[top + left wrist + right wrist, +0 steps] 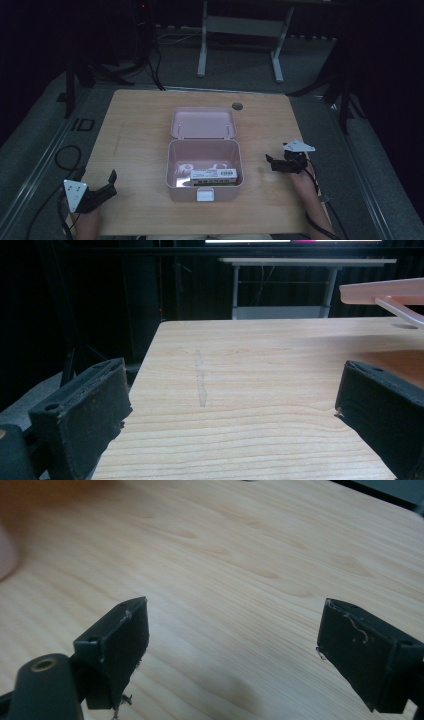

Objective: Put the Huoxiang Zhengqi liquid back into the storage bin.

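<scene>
Most of the room past the wooden table (135,130) is swallowed by darkness, so only a pale desk frame (240,35) and some floor cables can be made out back there. The person is cut off at the bottom edge of the high view, with just forearms and hands coming in. Inside the pink box (205,172) a white packet with a dark label (214,175) is seen lying against the near wall, but the print is too small to be read, and some pale stuff beside it can't be identified.

The box is parked near the middle of the table, lid (202,122) flipped open toward the far edge and a white latch (205,194) on the near wall facing the person. The packet's long axis is laid left to right, along that near wall.

Plenty of bare wood is left on both sides of the box. The left gripper (95,186) is held near the front left corner, jaws spread wide with nothing between them (only a pink lid edge (385,295) is caught at the far right of the left gripper view). The right gripper (272,164) is held just right of the box, apart from it, jaws likewise spread over bare wood, as seen in the right gripper view (232,645)
</scene>
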### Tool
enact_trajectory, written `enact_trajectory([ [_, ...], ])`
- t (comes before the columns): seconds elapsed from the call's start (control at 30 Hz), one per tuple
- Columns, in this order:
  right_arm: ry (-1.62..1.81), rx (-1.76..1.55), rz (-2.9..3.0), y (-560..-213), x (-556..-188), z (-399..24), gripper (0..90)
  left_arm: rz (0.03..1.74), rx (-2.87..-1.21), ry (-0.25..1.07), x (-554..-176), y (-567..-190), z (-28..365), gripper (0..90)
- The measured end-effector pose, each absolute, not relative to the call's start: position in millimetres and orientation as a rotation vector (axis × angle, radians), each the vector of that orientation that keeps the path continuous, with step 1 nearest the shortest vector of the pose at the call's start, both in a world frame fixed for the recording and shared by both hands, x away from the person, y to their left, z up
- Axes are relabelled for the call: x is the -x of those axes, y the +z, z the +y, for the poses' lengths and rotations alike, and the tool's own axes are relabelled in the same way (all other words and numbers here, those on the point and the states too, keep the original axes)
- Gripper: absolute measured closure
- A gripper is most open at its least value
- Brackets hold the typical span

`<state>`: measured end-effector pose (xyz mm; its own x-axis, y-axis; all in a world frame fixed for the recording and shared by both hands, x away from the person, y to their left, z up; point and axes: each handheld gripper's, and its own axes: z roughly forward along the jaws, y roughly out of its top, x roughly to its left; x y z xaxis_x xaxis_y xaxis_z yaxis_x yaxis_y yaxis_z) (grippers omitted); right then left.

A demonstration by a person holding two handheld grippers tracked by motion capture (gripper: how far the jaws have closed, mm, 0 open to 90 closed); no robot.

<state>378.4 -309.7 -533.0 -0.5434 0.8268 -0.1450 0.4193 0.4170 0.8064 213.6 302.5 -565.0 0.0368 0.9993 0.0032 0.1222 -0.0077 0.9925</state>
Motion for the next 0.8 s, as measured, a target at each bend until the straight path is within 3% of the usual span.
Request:
enact_trajectory([
  [0.8,1.133,-1.285,1.976,-551,-368,-352,13.0,1.270,-1.316,1.126,-213,-565,303,1.1],
])
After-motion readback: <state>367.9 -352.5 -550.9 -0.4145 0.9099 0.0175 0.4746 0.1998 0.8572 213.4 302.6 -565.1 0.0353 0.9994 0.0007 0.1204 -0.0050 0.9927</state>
